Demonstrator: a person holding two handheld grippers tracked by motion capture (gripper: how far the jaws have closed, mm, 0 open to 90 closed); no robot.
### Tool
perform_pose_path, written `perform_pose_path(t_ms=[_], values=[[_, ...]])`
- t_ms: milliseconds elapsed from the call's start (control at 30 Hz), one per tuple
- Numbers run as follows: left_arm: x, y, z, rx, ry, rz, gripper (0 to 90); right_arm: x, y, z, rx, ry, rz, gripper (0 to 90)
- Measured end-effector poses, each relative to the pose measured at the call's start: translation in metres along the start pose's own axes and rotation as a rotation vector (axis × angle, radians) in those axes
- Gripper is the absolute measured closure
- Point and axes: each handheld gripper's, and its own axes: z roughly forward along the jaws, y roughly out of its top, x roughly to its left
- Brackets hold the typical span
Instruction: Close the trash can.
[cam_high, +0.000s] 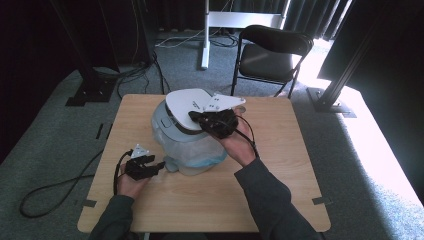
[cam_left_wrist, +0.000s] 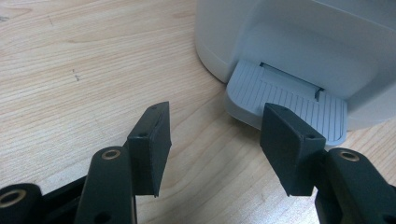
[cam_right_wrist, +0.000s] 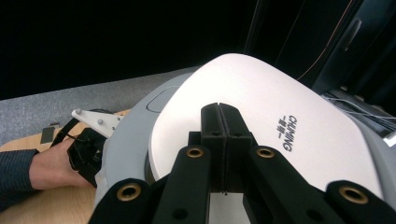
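A grey pedal bin (cam_high: 187, 145) with a clear liner stands mid-table. Its white lid (cam_high: 186, 101) (cam_right_wrist: 261, 88) carries a small printed name. My right gripper (cam_high: 196, 116) (cam_right_wrist: 223, 108) is shut with nothing between its pads, tips low over the lid's middle; whether they touch it I cannot tell. My left gripper (cam_high: 152, 167) (cam_left_wrist: 215, 123) is open at the bin's foot, its jaws standing just short of the ribbed grey pedal (cam_left_wrist: 285, 98) and apart from it. In the right gripper view the left hand and its gripper (cam_right_wrist: 86, 151) sit beside the bin's base.
The wooden table (cam_high: 280, 165) has bare room to the right of and in front of the bin. Behind the table on the carpet stand a black folding chair (cam_high: 270, 50) and a white stand post (cam_high: 205, 35). A cable (cam_high: 55, 187) trails off the left edge.
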Motion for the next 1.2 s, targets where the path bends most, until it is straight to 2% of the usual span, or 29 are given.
perform_pose_path(t_ms=[367,633,1200], values=[[0.000,0.000,0.000,0.004,-0.001,0.000,43.3,-0.003,0.000,0.014,0.038,0.031,0.023,90.0],[0.001,0.000,0.000,0.004,-0.001,-0.003,43.2,-0.007,-0.002,0.018,0.067,0.042,0.035,90.0],[0.000,0.000,0.000,0.004,0.001,-0.004,43.3,-0.003,0.001,0.022,0.097,0.051,0.048,90.0]])
